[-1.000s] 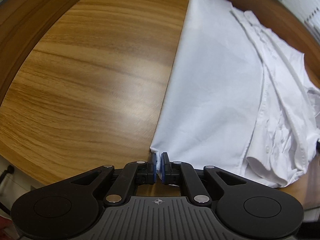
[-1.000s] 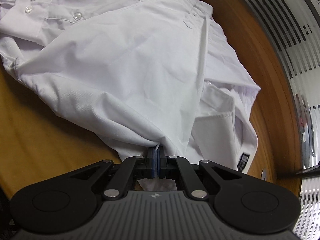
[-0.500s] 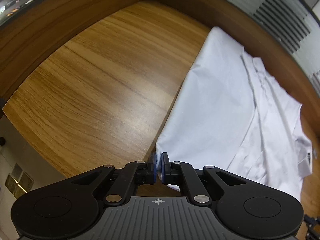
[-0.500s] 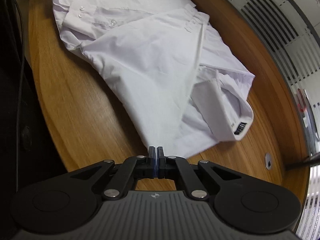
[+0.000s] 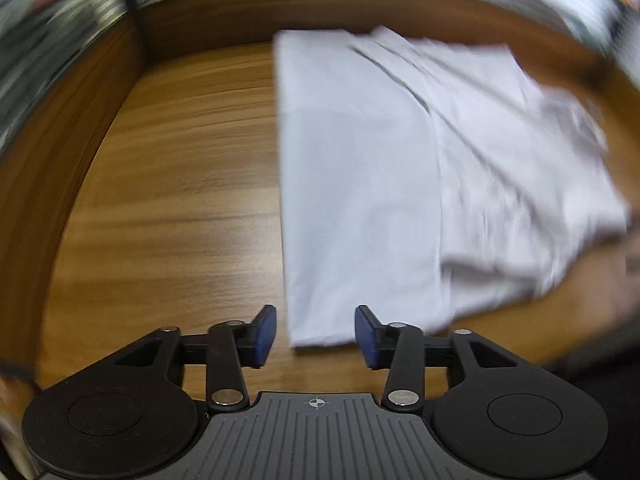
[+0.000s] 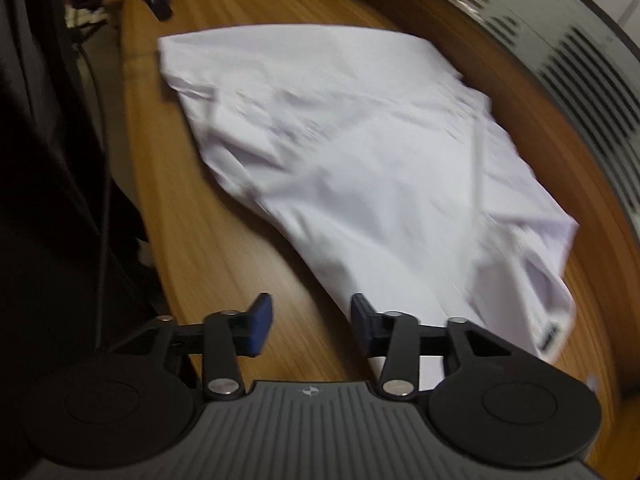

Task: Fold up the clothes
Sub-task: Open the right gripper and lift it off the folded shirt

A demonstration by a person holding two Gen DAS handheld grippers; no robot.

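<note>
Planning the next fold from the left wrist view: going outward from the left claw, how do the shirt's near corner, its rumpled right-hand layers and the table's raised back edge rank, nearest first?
1. Near corner of the white shirt, just ahead between the open left claw's pads.
2. Rumpled layers, farther out on the right.
3. Raised back edge of the wooden table, beyond the shirt.

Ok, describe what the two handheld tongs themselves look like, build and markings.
Both look alike. The left tongs and right tongs have black linkage arms with silver rivets, blue pads on the fingertips, two round black discs at the base, and a ribbed grey body carrying a small crosshair mark. No cables, hands or sleeves show.
</note>
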